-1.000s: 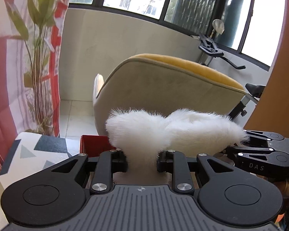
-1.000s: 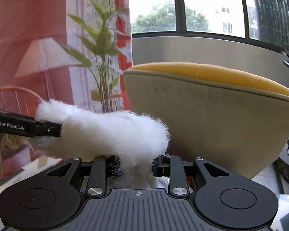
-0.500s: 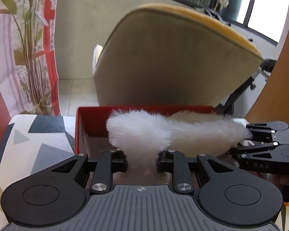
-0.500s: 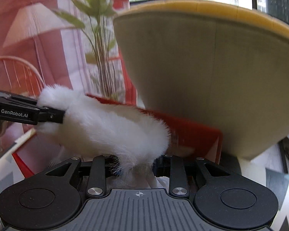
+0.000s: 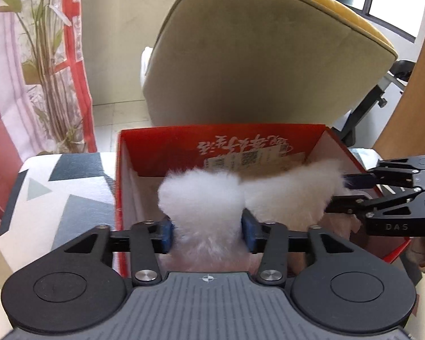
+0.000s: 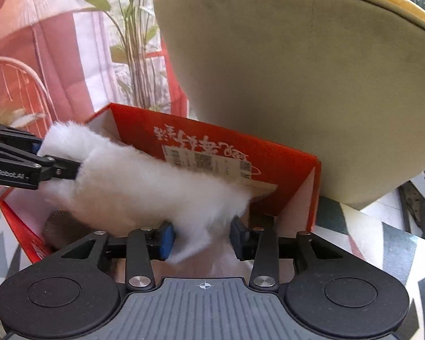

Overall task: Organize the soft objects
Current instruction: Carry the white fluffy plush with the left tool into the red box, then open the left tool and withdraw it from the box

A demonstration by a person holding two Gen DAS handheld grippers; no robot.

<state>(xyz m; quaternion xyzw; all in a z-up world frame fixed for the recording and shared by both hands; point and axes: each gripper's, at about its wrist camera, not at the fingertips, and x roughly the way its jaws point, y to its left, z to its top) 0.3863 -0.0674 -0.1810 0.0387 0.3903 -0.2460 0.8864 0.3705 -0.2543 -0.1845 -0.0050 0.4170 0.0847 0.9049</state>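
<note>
- Both grippers had sunk from chair-back height to the red box since the earlier frames, and their jaws, then pinched on the fur, were now parting.
- Nearest, the left gripper [image 5: 206, 233] was opening; its blue pads [image 5: 165, 233] stood at either side of the white fluffy object [image 5: 201, 198], barely touching the fur, so the grasp looked released.
- At the right, the right gripper [image 6: 202, 239] was likewise opening, with the object's other end [image 6: 144, 187] between its jaws and one pad clear of it.
- One fluffy object lay across the inside of the red box [image 5: 121, 170], which rested on the patterned cushion [image 5: 56, 187]; a dark round item [image 6: 62, 223] showed beneath it.
- Risk, as judged: long fur could snag on a pad during withdrawal and drag the object out again.
- Farthest stood one beige chair [image 5: 255, 56] and one plant [image 5: 45, 65].
- Count: two grippers, one object, one box.
</note>
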